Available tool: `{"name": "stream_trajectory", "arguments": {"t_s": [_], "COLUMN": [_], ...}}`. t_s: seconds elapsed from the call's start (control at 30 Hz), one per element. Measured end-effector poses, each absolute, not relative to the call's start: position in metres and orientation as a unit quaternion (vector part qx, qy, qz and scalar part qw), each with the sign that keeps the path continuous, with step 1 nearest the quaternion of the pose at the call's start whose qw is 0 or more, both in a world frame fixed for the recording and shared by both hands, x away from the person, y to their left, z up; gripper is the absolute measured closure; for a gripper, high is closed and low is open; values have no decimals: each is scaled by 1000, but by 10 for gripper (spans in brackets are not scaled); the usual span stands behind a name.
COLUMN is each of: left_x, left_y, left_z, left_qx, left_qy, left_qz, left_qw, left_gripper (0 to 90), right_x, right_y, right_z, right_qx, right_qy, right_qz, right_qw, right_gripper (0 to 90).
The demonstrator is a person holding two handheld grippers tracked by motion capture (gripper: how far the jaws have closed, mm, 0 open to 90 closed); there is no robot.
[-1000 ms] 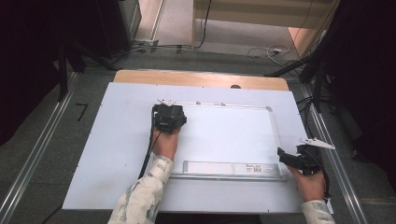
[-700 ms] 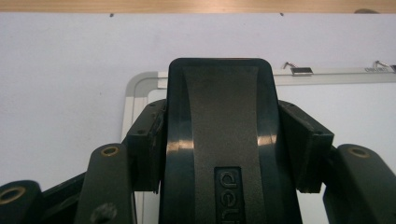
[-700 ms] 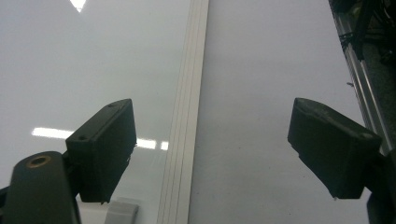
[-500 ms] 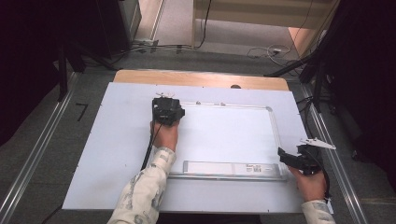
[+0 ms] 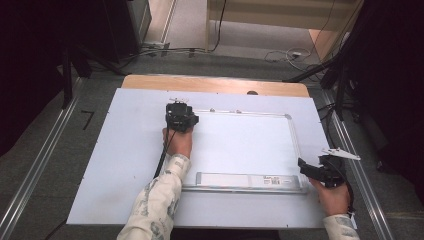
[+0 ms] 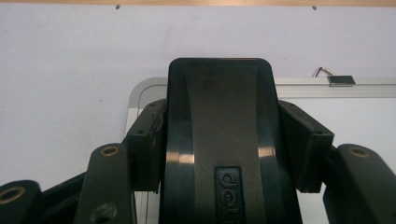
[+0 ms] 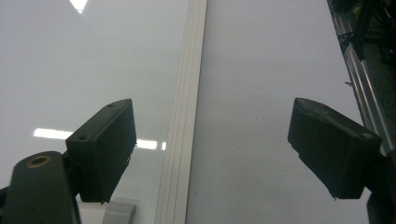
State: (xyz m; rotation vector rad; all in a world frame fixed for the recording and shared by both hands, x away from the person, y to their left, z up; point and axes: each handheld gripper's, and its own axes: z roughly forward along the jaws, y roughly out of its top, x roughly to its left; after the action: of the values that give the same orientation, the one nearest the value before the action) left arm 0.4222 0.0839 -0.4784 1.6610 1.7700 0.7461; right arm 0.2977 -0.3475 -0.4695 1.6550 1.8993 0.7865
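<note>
Left tool (image 5: 179,114) sits at the far-left corner of the whiteboard (image 5: 240,145), clenched on a black board eraser (image 6: 219,140). In the left gripper view both pads press the eraser's flanks and its rounded nose points past the board's curved corner frame. The grip is taken across the narrow width, probably so the felt face stays flat on the board and the long axis can sweep in strokes. Eraser is thus over the board's far-left corner, held, apparently down on or just above the surface; contact itself cannot be told.

Whiteboard lies flat on the pale sheet covering the counter (image 5: 125,165), pen tray (image 5: 240,180) along the near edge, a hanging clip (image 6: 340,80) on the far edge. Surface looks clean, no marks to be seen.

Right tool (image 5: 312,172) rests at the near-right corner of the board, released, jaws wide apart. In the right gripper view the pads straddle the board's right frame strip (image 7: 184,116), nothing between them pressed. Likely parked there to steady or stop the board from sliding while the other hand wipes, though it grips nothing now.

Judgement: wiping step in hand, starting from a corner to cover the board in orderly passes.
</note>
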Motion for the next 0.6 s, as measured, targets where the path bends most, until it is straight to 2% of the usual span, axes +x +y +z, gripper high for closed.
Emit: {"name": "stream_trajectory", "arguments": {"t_s": [0.2, 0.6], "left_x": [426, 426], "left_y": [83, 86], "left_z": [-488, -492], "left_qx": [631, 624], "left_qy": [670, 672], "left_qz": [276, 272], "left_qw": [279, 290], "left_gripper": [415, 402], "right_x": [298, 298], "right_y": [-348, -348], "right_z": [-469, -470], "right_qx": [608, 608], "right_qy": [697, 697], "right_qz": [289, 289], "right_qw": [249, 248], "right_gripper": [141, 141]}}
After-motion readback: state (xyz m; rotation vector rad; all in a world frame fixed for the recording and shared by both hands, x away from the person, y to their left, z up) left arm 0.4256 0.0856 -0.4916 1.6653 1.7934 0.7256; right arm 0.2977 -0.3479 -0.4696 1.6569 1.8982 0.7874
